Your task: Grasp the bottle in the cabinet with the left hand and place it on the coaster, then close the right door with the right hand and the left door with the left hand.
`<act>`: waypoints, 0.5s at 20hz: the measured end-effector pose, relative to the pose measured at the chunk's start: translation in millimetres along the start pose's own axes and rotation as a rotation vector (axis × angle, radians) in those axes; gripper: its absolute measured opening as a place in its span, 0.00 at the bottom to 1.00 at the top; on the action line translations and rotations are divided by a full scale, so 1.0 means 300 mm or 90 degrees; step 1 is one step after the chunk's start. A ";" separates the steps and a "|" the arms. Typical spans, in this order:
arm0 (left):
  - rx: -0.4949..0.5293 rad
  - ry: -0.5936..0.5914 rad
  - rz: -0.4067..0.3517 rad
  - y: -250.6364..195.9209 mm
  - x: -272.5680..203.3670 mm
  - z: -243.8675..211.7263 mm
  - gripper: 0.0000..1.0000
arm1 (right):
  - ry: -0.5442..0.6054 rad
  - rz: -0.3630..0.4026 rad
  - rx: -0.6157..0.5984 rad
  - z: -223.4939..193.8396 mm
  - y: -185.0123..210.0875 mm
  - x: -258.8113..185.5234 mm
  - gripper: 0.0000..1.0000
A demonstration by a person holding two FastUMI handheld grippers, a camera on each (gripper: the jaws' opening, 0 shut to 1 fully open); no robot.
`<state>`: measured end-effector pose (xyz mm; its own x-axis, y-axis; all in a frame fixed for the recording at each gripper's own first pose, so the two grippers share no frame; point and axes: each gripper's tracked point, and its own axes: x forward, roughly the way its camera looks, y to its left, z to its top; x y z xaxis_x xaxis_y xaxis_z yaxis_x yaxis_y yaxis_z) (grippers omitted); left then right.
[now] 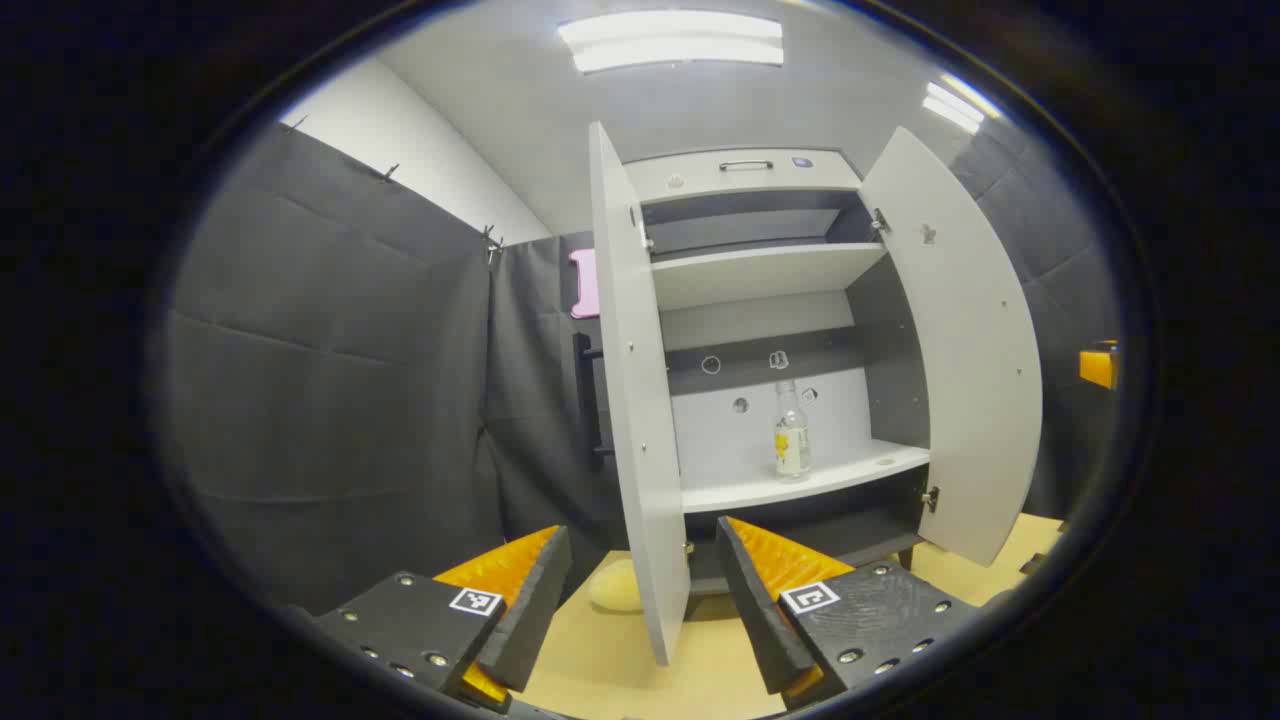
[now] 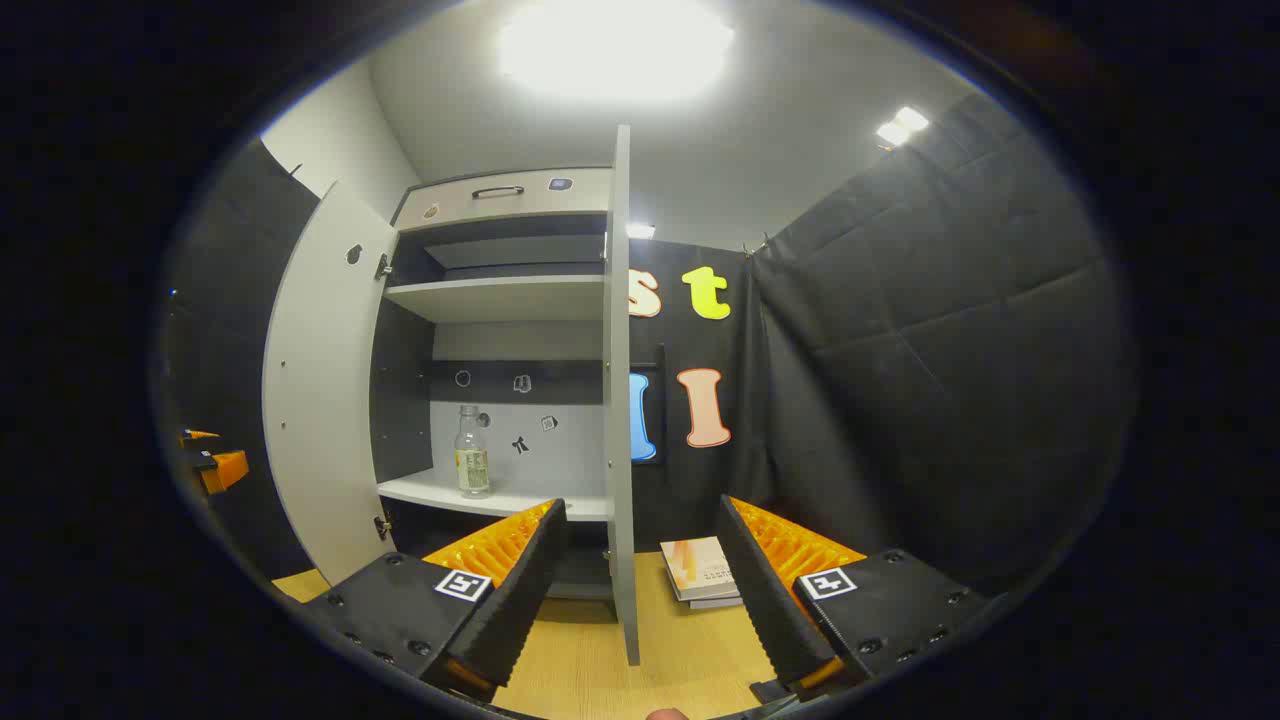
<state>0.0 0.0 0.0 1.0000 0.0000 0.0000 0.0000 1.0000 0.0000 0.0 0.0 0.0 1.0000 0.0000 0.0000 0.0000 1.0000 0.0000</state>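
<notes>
A clear bottle [image 1: 790,435] with a pale label stands upright on the lower shelf [image 1: 800,485] of a grey cabinet whose two doors stand open. In the left gripper view my left gripper [image 1: 640,535] is open and empty, well short of the cabinet, with the left door [image 1: 635,400] edge-on between its fingers. A pale round coaster [image 1: 615,585] lies on the wooden table, partly hidden behind that door. In the right gripper view my right gripper [image 2: 642,510] is open and empty, facing the edge of the right door [image 2: 620,400]. The bottle [image 2: 471,452] stands beyond it to the left.
The right door [image 1: 960,340] swings wide at the right, the left door [image 2: 315,400] wide at the left. A small stack of books [image 2: 700,572] lies on the table [image 2: 590,660] beside the cabinet. The upper shelf [image 1: 760,270] is bare. The other gripper [image 2: 215,460] shows at the far left.
</notes>
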 end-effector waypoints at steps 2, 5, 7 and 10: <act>0.007 -0.003 -0.001 0.000 -0.006 0.006 0.87 | -0.004 0.000 -0.002 0.007 0.000 -0.005 0.96; 0.010 -0.005 -0.001 0.001 -0.014 0.012 0.87 | -0.005 0.001 -0.002 0.008 0.003 -0.010 0.92; 0.009 -0.007 -0.001 -0.002 -0.020 0.019 0.87 | -0.005 0.003 0.001 0.006 0.001 -0.009 0.96; 0.010 -0.005 0.000 -0.015 -0.019 0.019 0.87 | -0.002 0.005 0.001 0.001 -0.005 -0.004 0.96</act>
<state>-5.6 -4.6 5.6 1.0000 0.0002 0.0082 -0.0004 0.9999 0.0154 -1.1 -1.4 0.4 1.0000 0.0078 0.0033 -0.0078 1.0000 0.0010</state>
